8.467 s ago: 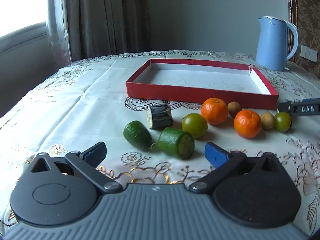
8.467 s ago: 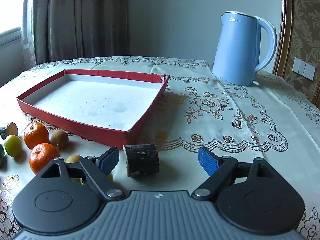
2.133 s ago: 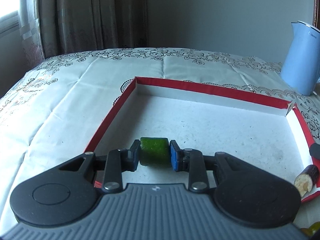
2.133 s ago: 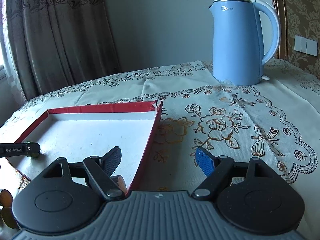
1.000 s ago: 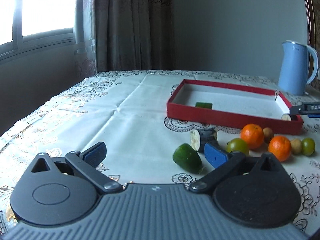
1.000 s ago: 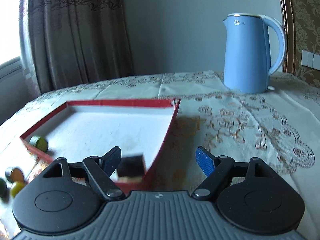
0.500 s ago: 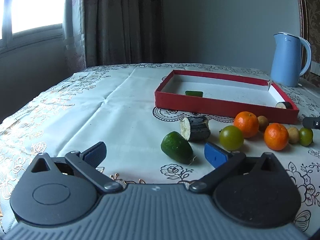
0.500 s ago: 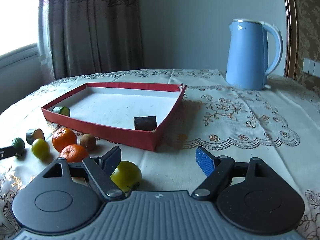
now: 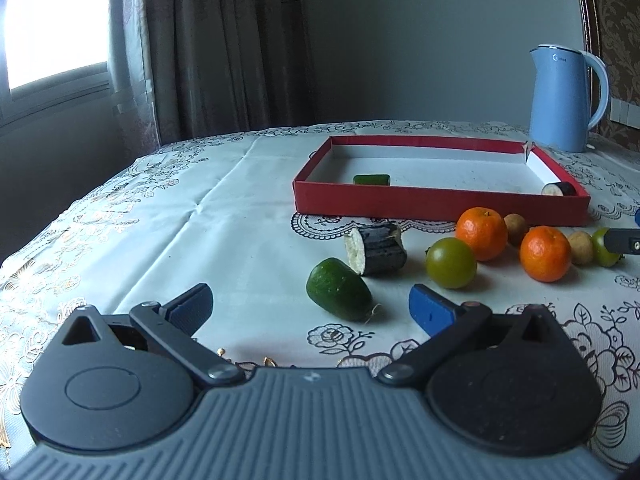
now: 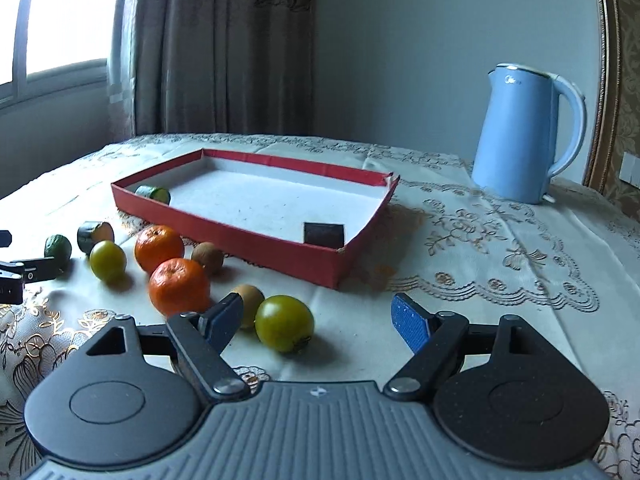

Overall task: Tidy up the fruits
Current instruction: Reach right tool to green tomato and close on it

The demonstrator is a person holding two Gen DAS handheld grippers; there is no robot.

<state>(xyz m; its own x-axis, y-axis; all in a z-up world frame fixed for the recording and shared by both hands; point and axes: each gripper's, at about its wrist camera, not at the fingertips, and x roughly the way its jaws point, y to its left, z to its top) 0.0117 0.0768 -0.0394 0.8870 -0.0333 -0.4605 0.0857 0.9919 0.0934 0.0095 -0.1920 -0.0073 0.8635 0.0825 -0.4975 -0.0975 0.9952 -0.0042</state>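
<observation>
tablecloth [image 9: 224, 216]; dark chunk's [image 9: 376, 243] pale cut face only left view.

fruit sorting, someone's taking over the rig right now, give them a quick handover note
Left gripper: open, empty, facing a cucumber end on the cloth.
Right gripper: jaws closing, not yet gripping, a green tomato between them.
Done: a cucumber piece and a dark piece lie in the red tray.
Left on the cloth: two oranges, two green tomatoes (second), two brown fruits, a dark chunk, the cucumber end.
</observation>
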